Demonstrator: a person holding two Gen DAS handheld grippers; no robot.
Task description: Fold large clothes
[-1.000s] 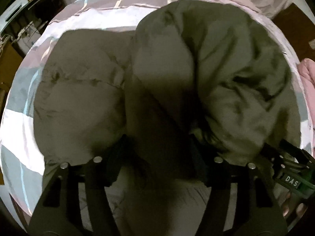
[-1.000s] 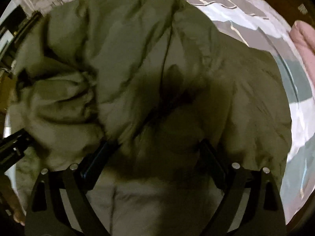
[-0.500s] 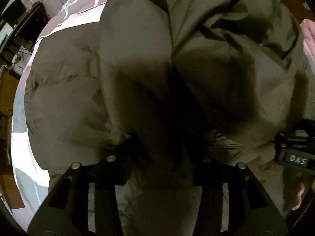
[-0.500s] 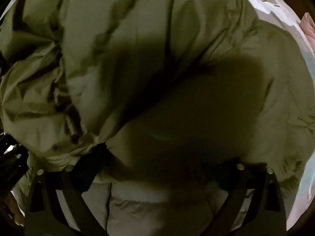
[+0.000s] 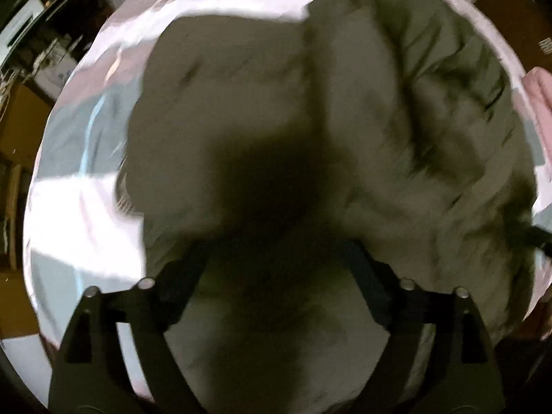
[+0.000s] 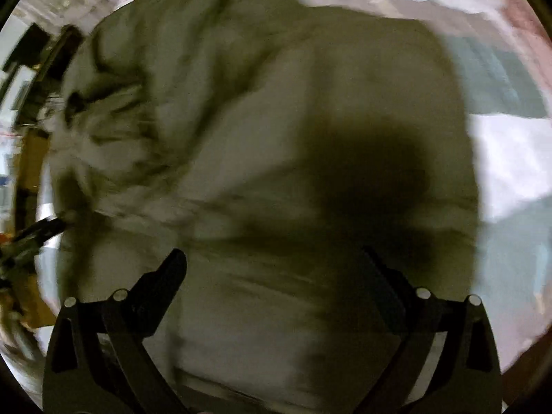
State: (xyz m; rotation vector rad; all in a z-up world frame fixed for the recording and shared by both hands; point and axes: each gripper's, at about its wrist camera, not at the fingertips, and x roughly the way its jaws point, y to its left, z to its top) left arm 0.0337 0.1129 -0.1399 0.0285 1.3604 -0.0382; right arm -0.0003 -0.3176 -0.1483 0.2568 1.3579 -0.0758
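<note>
Two grippers are hovering over one olive padded coat (image 5: 396,131), which is lying bunched on the bed (image 5: 82,214), over its grey, white and pink cover.

Left gripper (image 5: 279,252): jaws are standing spread, nothing between them, coat fabric below.

Right gripper (image 6: 276,262): jaws likewise spread, pinching nothing; its dark tip is showing at the right edge of the left view.

Step in hand, judged: a fold appears laid, one thick layer resting over another, both grippers free. Motion blur is obscuring seams and edges.

Next move, judged: locating an outer edge or sleeve, closing on it, then carrying it across without dragging the lower layer.
</note>
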